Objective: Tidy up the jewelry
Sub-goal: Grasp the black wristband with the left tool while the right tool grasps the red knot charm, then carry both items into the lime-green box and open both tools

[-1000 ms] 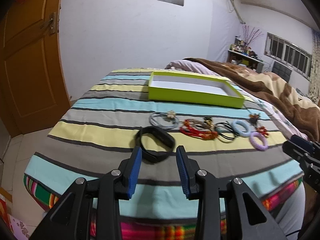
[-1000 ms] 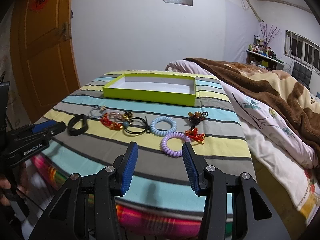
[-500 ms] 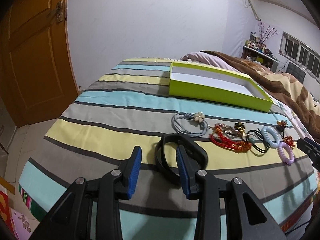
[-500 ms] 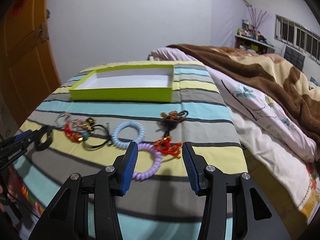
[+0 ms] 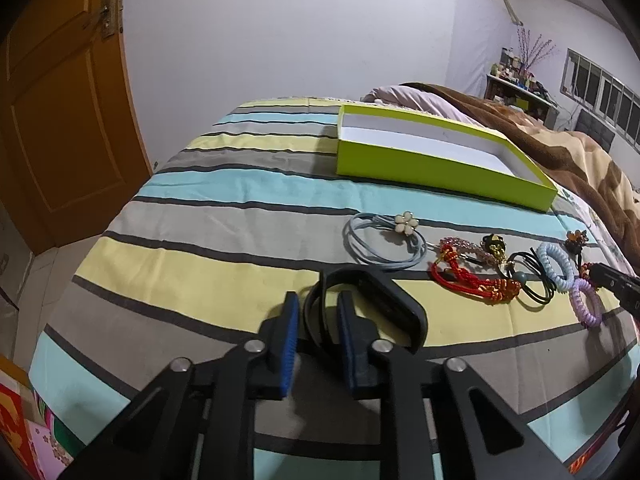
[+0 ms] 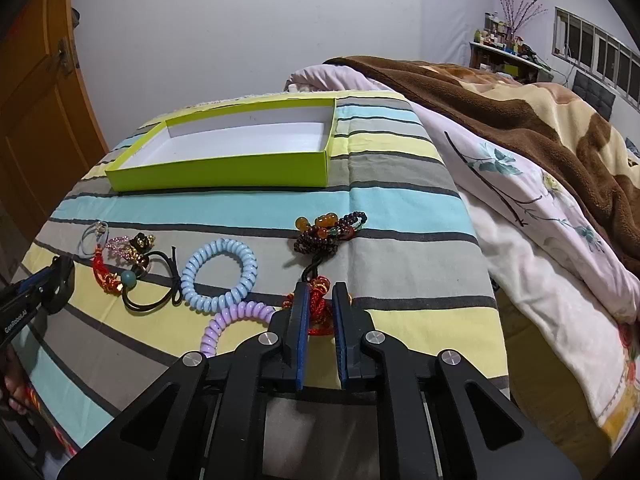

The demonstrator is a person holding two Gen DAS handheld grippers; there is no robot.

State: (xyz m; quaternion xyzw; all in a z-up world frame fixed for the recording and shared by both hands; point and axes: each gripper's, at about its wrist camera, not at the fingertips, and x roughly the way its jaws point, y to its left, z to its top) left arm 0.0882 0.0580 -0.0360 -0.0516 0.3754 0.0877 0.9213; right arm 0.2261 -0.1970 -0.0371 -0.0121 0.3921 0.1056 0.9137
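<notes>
Striped bedspread (image 5: 224, 256) holds green box (image 5: 432, 160); left gripper (image 5: 316, 312) jaws straddle black band (image 5: 384, 300), right gripper (image 6: 320, 304) jaws narrowed around red tassel charm (image 6: 318, 308).

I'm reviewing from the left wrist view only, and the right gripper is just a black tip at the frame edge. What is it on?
Observer: The right gripper straddles the red tassel, with its jaws close on both sides. I cannot tell whether they are pinching it.
Operator: Is that tassel a loose piece?
Observer: No, a black cord joins it to the dark bead bracelet, which has amber beads.
Operator: Is anything in the green box?
Observer: No. The green box shows its whole white floor, and it is bare.
</notes>
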